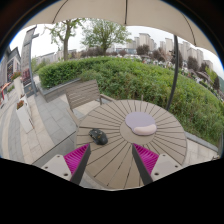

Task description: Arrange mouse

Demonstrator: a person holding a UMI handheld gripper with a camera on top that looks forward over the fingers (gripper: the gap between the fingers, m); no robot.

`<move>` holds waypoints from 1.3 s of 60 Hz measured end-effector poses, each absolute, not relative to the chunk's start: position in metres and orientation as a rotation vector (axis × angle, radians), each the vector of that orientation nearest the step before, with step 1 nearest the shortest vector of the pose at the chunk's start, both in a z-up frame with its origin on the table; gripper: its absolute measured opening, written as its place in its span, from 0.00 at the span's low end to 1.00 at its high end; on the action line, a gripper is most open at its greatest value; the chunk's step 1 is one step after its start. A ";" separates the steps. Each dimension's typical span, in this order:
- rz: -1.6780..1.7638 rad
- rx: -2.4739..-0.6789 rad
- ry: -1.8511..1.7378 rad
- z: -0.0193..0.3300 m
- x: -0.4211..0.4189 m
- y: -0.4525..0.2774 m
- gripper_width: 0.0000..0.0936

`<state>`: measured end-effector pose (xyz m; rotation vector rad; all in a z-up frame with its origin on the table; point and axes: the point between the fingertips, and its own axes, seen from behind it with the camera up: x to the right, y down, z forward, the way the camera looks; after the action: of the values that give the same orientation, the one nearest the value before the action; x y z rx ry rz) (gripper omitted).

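Lying on the round slatted wooden counter (150, 150) beyond and left of the wide-open, empty fingers (111, 160), the small dark mouse (98, 136) sits near the oval grey mouse pad (140, 123).

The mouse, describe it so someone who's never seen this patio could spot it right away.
Start at the round slatted wooden table under the umbrella. The mouse is the small dark lump near the table's edge, beyond the gripper's open fingers and toward the wooden chair. Its only neighbour on the table is the pale grey oval mouse pad, flatter, larger and much lighter.
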<state>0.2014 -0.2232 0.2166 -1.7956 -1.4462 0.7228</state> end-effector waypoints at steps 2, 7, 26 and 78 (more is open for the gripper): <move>0.735 -1.801 -1.434 0.211 0.193 -0.233 0.92; 0.767 -1.808 -1.403 0.189 0.171 -0.249 0.92; 0.758 -1.772 -1.356 0.100 0.092 -0.259 0.92; 0.691 -1.835 -1.328 -0.018 -0.046 -0.198 0.92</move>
<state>-0.0461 -0.1982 -0.0182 -1.8354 -1.3280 0.6911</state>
